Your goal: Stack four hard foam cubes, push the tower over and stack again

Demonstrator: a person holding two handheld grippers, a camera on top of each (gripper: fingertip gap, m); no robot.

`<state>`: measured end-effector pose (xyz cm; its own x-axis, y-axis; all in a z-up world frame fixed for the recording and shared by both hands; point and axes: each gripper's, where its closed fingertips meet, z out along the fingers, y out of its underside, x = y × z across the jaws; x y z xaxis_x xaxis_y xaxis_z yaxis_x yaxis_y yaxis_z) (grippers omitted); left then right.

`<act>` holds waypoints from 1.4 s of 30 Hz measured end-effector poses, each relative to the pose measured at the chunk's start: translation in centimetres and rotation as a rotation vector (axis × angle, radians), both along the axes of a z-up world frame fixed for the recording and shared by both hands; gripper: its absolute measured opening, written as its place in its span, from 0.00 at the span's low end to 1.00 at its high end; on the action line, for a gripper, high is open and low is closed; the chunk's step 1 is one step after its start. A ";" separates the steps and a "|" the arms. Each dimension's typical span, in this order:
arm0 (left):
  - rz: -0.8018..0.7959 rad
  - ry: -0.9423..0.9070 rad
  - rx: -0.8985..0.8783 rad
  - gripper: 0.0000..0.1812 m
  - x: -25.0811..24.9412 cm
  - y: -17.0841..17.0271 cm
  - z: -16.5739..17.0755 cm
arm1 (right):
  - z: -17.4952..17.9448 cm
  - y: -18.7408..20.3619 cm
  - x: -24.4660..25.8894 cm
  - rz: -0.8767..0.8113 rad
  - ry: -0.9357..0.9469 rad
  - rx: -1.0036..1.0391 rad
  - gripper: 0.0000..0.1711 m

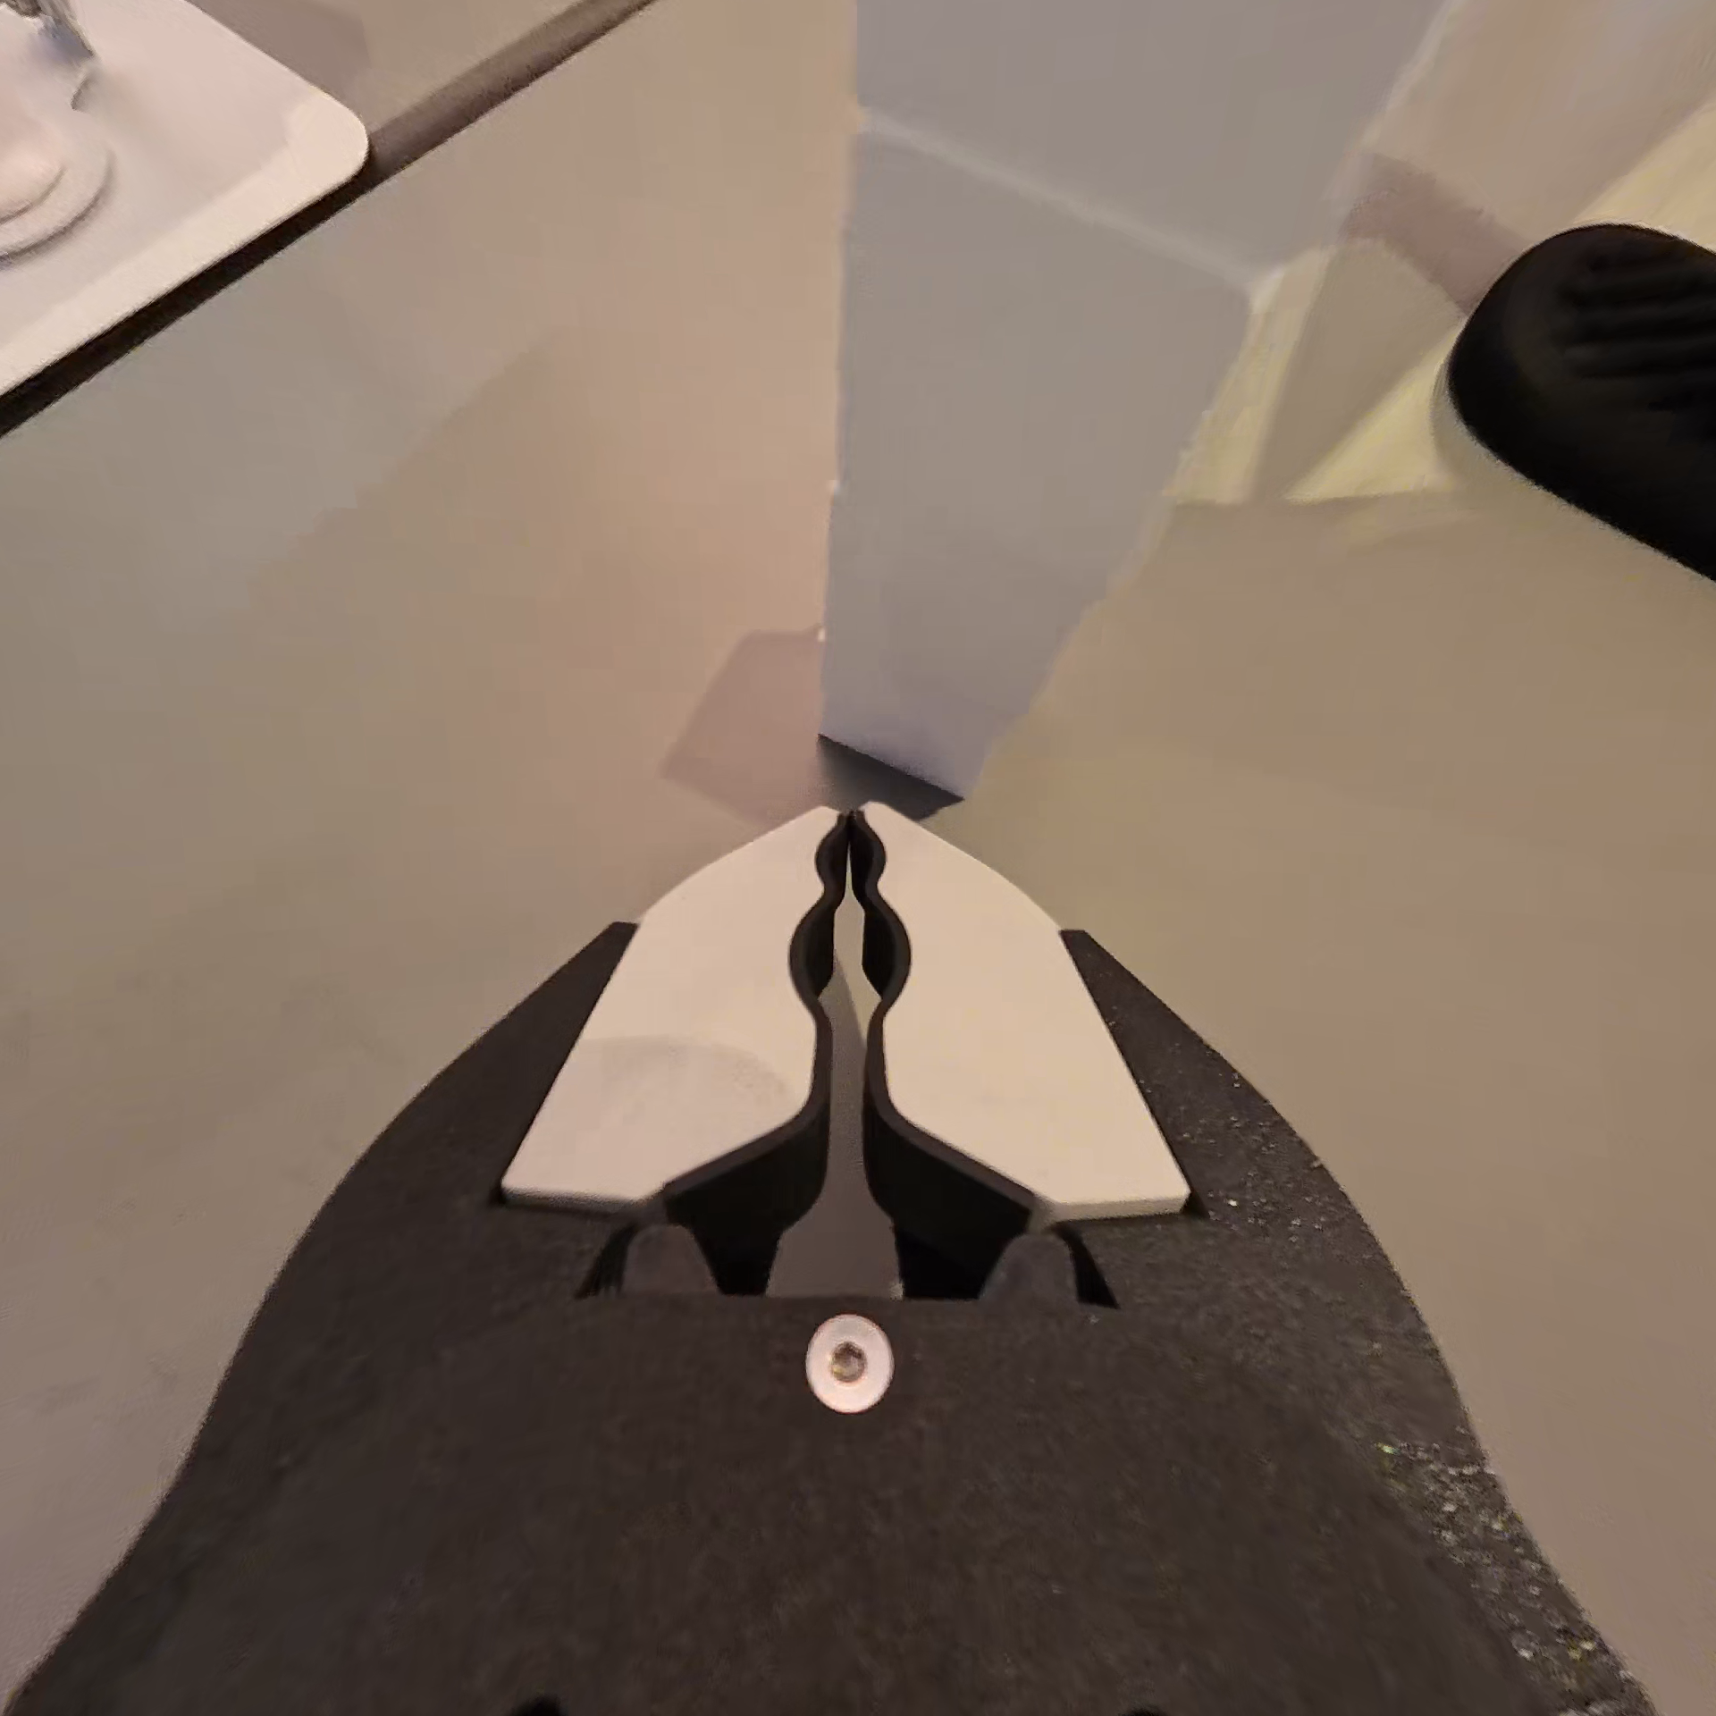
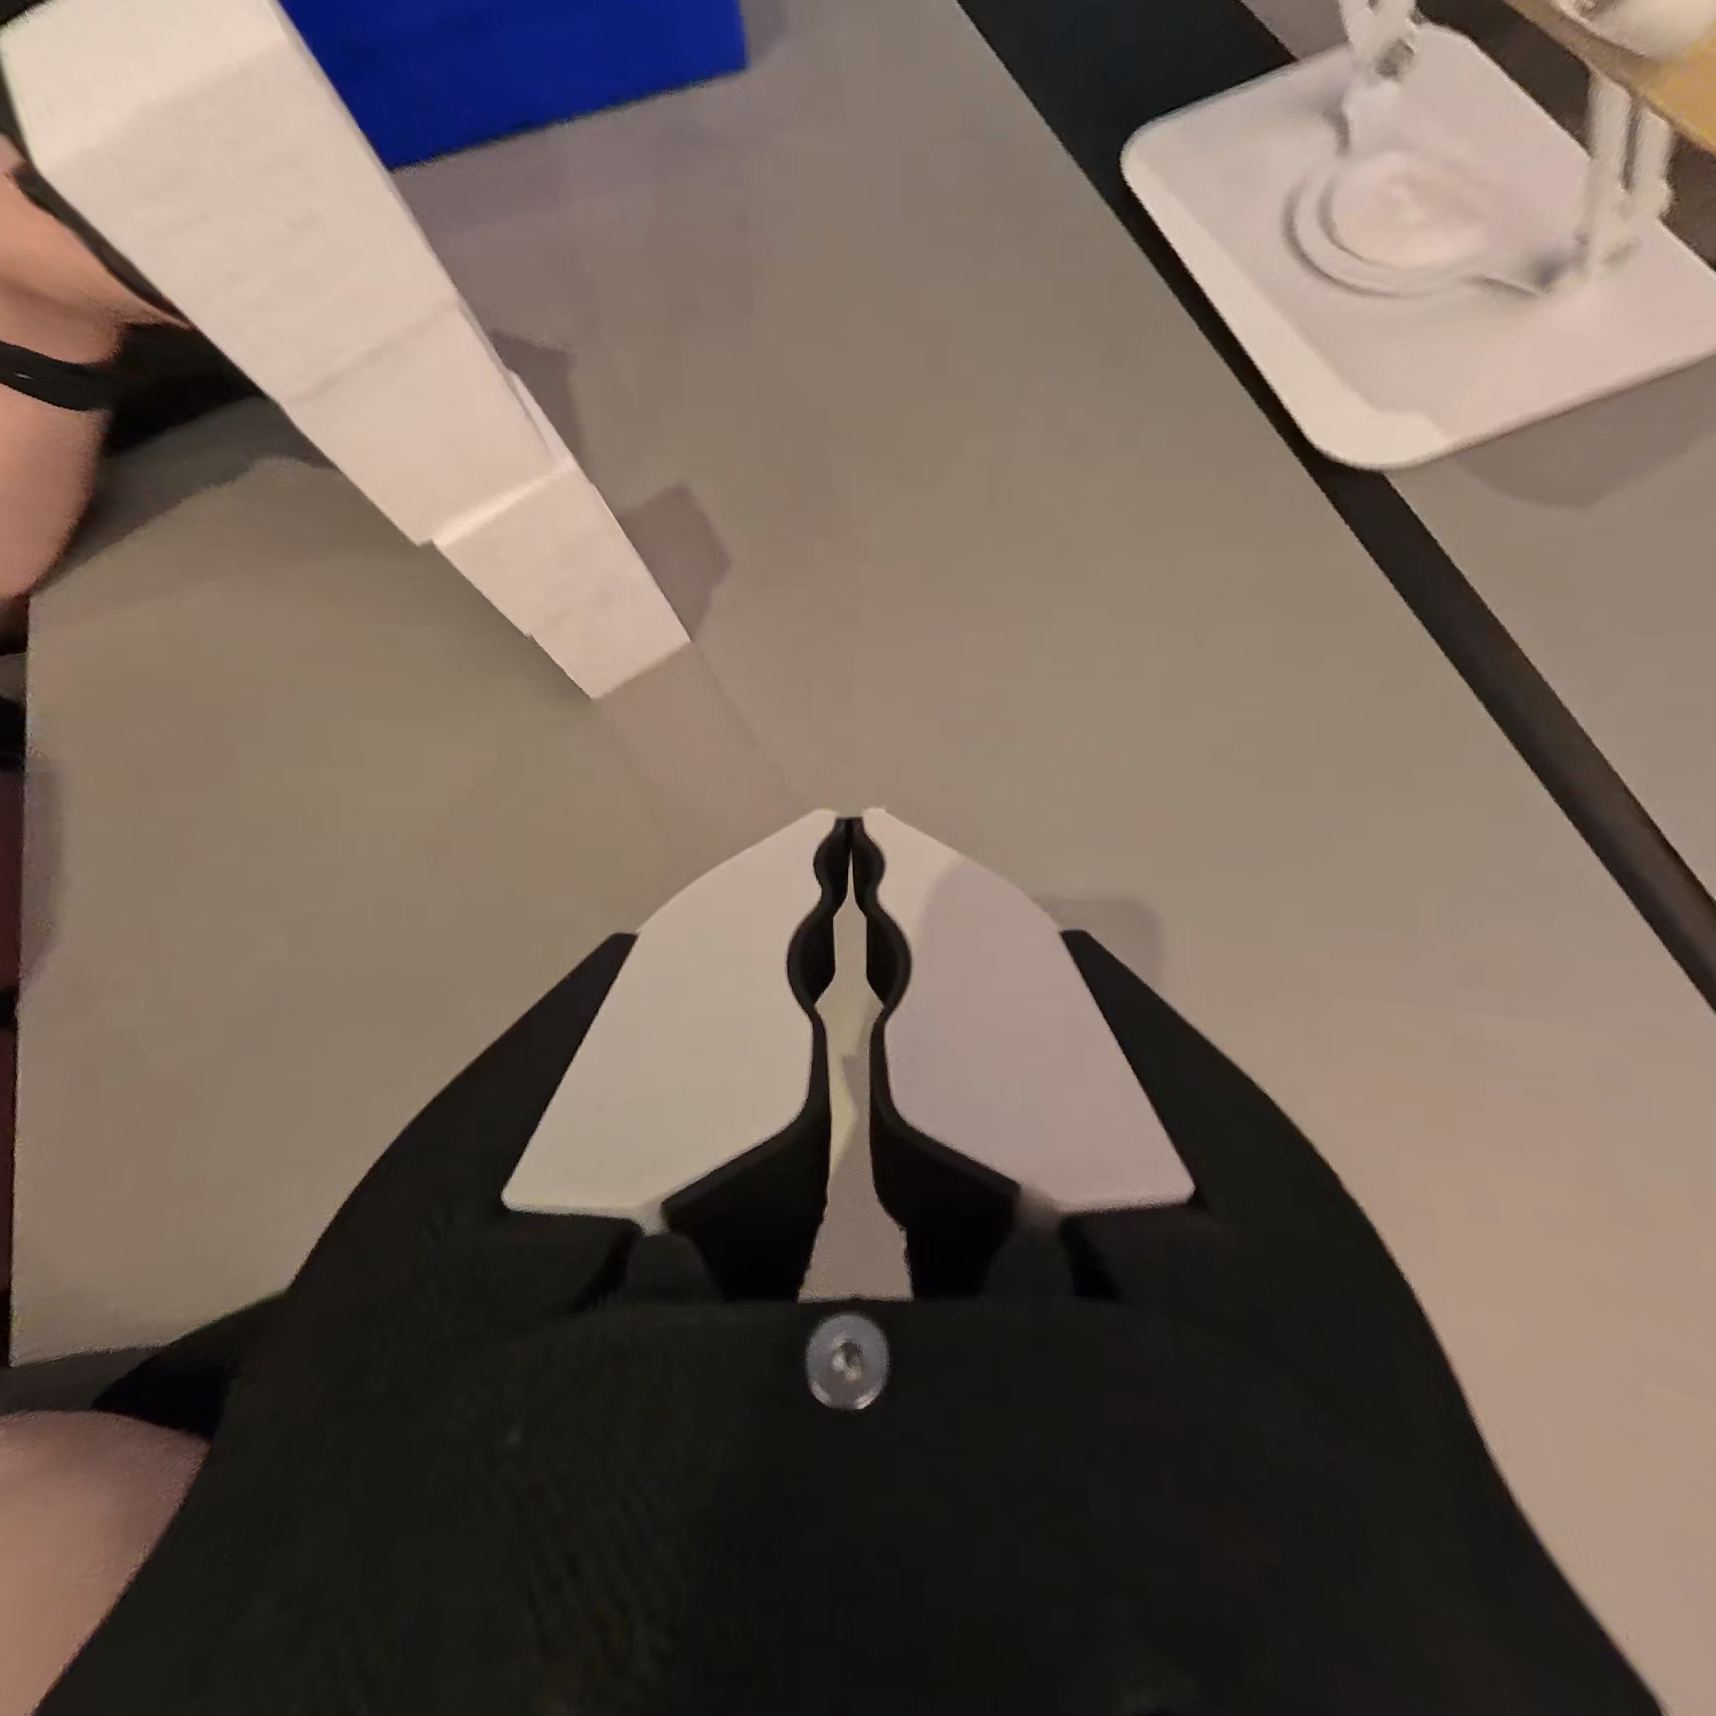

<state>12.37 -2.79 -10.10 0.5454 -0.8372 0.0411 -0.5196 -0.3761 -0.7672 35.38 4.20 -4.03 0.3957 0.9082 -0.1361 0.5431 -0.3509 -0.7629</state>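
A tower of white foam cubes [image 1: 1003, 390] stands on the grey table [image 1: 371, 650], with a dark shadow at its foot. My left gripper [image 1: 850, 817] is shut and empty, its tips just in front of the tower's bottom cube. In the right wrist view the same tower [image 2: 371, 371] rises at the upper left, its cubes slightly offset from each other. My right gripper [image 2: 850, 817] is shut and empty, above bare table to the right of the tower's foot. Nothing is between either pair of pads.
A white square stand base [image 2: 1393, 306] sits at the far right across a dark gap [image 2: 1486, 576]; it also shows in the left wrist view [image 1: 186, 186]. A blue block [image 2: 557, 65] lies behind the tower. A black rounded part [image 1: 1597, 399] is at the right. Across from one pair of fingers to the other is roughly 25 cm.
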 end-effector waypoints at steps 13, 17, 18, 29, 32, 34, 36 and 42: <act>-0.163 0.198 0.238 0.00 9.4 1.8 6.2 | -0.1 -1.4 6.3 -0.152 -0.060 -0.029 0.01; -0.121 0.158 0.288 0.00 9.9 3.1 7.1 | -0.1 -1.8 8.9 -0.218 -0.057 -0.029 0.03; -0.112 0.111 0.302 0.00 9.7 3.2 7.6 | 0.1 -2.0 9.5 -0.231 -0.035 -0.022 0.04; -0.062 -0.176 0.093 0.46 8.7 1.9 1.9 | -0.5 1.8 13.1 -0.359 0.111 0.204 0.40; -0.018 -0.169 0.088 0.48 9.4 1.9 0.0 | -2.0 4.7 14.2 -0.513 0.090 0.173 0.42; 0.013 -0.158 0.118 0.50 10.1 2.0 -0.4 | -3.2 5.9 14.0 -0.568 0.071 0.132 0.48; 0.035 -0.135 0.105 0.52 10.7 1.9 -1.2 | -4.6 6.7 13.7 -0.593 -0.015 0.111 0.51; 0.093 -0.071 0.094 0.51 12.0 2.1 -3.1 | -7.3 8.3 11.5 -0.634 -0.237 0.062 0.51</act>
<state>24.41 -0.69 -13.20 0.6195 -0.7850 0.0058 -0.4293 -0.3450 -0.8346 46.86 12.48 -11.31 0.8671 0.4940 0.0644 0.4014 -0.6161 -0.6777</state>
